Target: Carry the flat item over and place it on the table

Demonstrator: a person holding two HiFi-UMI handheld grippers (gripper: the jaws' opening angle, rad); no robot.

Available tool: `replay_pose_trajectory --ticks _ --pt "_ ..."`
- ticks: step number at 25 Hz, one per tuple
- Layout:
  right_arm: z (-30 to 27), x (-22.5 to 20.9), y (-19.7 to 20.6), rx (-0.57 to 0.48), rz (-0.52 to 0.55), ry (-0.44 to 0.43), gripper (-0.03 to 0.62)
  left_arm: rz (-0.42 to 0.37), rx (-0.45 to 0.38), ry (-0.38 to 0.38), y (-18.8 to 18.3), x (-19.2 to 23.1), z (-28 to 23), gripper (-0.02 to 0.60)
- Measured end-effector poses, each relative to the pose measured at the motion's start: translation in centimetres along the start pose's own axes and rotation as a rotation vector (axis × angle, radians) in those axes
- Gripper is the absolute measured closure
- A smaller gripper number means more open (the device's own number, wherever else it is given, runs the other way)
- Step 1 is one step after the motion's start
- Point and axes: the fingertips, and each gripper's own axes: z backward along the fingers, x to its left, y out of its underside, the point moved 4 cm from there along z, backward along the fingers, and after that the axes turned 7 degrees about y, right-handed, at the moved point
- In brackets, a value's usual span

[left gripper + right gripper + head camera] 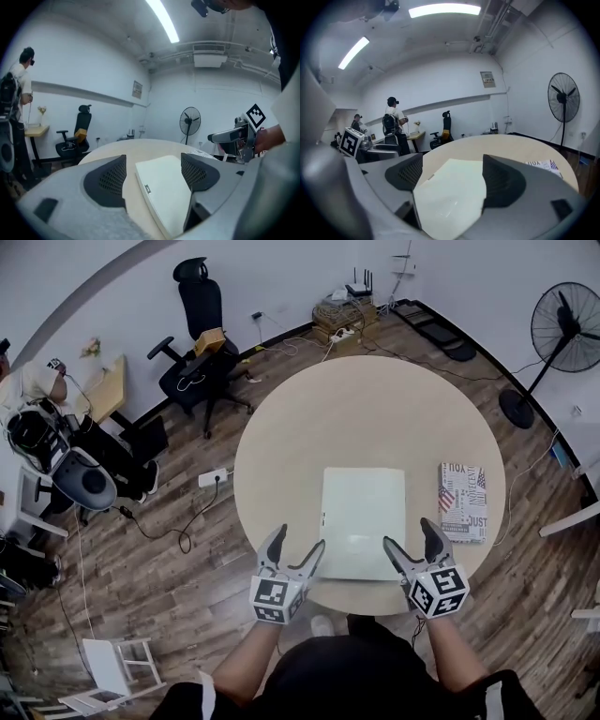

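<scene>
A flat white box (364, 521) lies on the round beige table (375, 418), near its front edge. My left gripper (297, 542) is at the box's near left corner and my right gripper (409, 534) at its near right corner. In the left gripper view the box (164, 187) runs between the left gripper's (153, 176) wide-apart jaws, and the pads do not press on it. The right gripper view shows the box (450, 197) between the right gripper's (447, 180) spread jaws, also untouched. Both grippers are open.
A patterned book (464, 501) lies on the table to the right of the box. A black office chair (197, 352) stands beyond the table at the left, a floor fan (562, 329) at the far right. A person (33, 399) sits at the left wall. Cables and a power strip (211, 477) lie on the floor.
</scene>
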Motion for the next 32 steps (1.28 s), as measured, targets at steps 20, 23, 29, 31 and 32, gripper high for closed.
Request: replay_pose_trajectory --ticks 20,23,29,31,32 --pt "1.8 2.4 -5.4 -0.174 0.093 0.011 0.597 -0.105 -0.113 -0.014 -5.3 -2.0 1.8 0.575" --pt "1.8 2.5 -5.5 -0.171 0.114 0.015 0.597 -0.087 -0.114 -0.015 -5.3 -1.8 1.8 0.575" --pt "2.1 2.4 -5.8 -0.176 0.163 0.019 0.597 -0.076 -0.116 -0.008 -5.5 -2.0 1.6 0.575" --pt "2.1 2.7 -5.9 -0.178 0.172 0.013 0.597 -0.071 -0.112 0.001 -5.5 -2.0 1.5 0.575" --pt "2.0 2.8 -5.9 -0.177 0.172 0.01 0.597 -0.069 -0.111 0.004 -5.6 -2.0 1.5 0.575"
